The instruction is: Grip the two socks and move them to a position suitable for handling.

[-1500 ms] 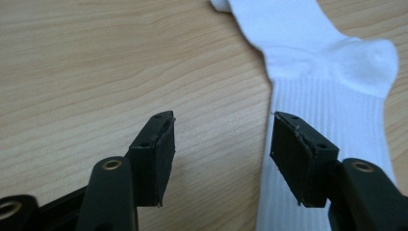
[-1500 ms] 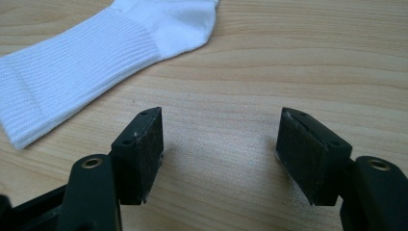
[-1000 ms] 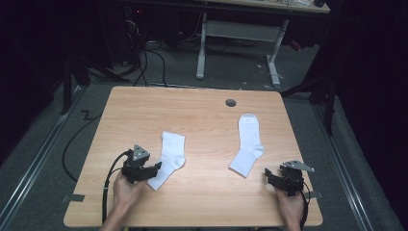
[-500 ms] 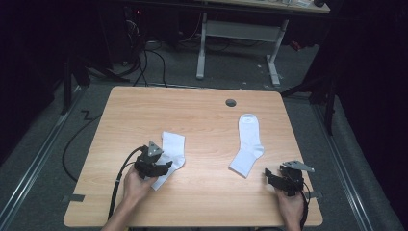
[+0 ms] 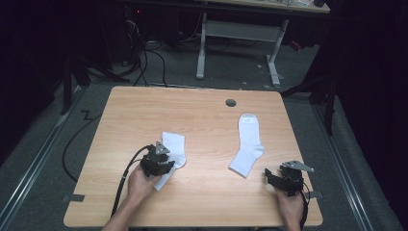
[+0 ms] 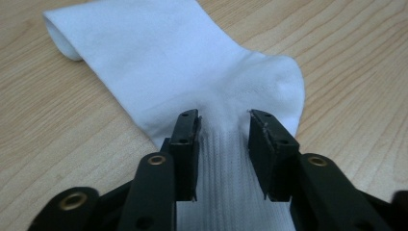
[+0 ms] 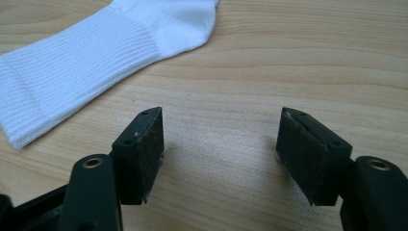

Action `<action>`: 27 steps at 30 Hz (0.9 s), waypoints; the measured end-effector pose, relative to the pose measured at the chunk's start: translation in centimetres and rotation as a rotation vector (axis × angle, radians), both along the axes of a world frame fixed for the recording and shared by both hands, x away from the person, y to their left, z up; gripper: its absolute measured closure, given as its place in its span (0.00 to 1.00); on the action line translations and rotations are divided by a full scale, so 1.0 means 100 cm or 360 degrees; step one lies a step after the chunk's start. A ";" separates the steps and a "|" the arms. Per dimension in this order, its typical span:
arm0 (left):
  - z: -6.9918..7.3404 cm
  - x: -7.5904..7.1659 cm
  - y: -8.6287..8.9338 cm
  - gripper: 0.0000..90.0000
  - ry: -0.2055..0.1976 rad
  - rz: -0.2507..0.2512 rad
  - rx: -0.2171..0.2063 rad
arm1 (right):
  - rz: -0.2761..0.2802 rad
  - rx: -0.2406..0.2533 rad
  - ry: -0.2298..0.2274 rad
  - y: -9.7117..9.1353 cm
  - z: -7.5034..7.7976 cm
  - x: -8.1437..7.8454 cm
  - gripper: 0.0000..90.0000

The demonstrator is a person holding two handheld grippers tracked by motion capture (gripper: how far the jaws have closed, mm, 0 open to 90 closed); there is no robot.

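Two white socks lie flat on the wooden table (image 5: 202,115). My left gripper (image 5: 167,164) (image 6: 223,120) is down on the near end of the left sock (image 5: 174,144) (image 6: 168,62). Its jaws have just been closing, and the ribbed cuff is bunched between the pads, which press on it. The right sock (image 5: 249,144) (image 7: 86,62) lies right of centre, toe pointing away. My right gripper (image 5: 268,176) (image 7: 221,120) rests open near the front right corner, with bare wood between its jaws and the sock's cuff just beyond, up and to the left in the right gripper view.
A round grey grommet (image 5: 231,102) sits near the table's far edge. A black cable (image 5: 120,185) trails from the left gripper over the front edge. Beyond the table stand a white desk frame (image 5: 202,48) and floor cables (image 5: 144,57) in the dark.
My left gripper has moved right and forward onto the left sock's near end, and its jaws have closed in on the cuff. The right gripper has stayed put.
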State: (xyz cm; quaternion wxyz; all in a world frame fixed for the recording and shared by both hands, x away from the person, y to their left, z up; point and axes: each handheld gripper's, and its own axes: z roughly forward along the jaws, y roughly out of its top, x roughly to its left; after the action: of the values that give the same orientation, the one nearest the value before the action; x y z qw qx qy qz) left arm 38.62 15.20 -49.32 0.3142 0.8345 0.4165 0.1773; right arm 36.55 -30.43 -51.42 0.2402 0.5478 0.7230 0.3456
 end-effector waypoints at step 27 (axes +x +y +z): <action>0.029 0.001 -0.007 0.95 -0.0020 0.0002 -0.0194 | -0.0001 0.0004 0.0001 0.000 0.000 0.000 0.37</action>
State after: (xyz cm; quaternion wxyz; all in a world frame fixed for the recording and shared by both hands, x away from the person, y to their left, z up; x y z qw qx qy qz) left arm 38.74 14.53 -46.43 0.3670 0.8124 0.4251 0.1571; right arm 36.54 -30.46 -51.41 0.2395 0.5485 0.7225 0.3462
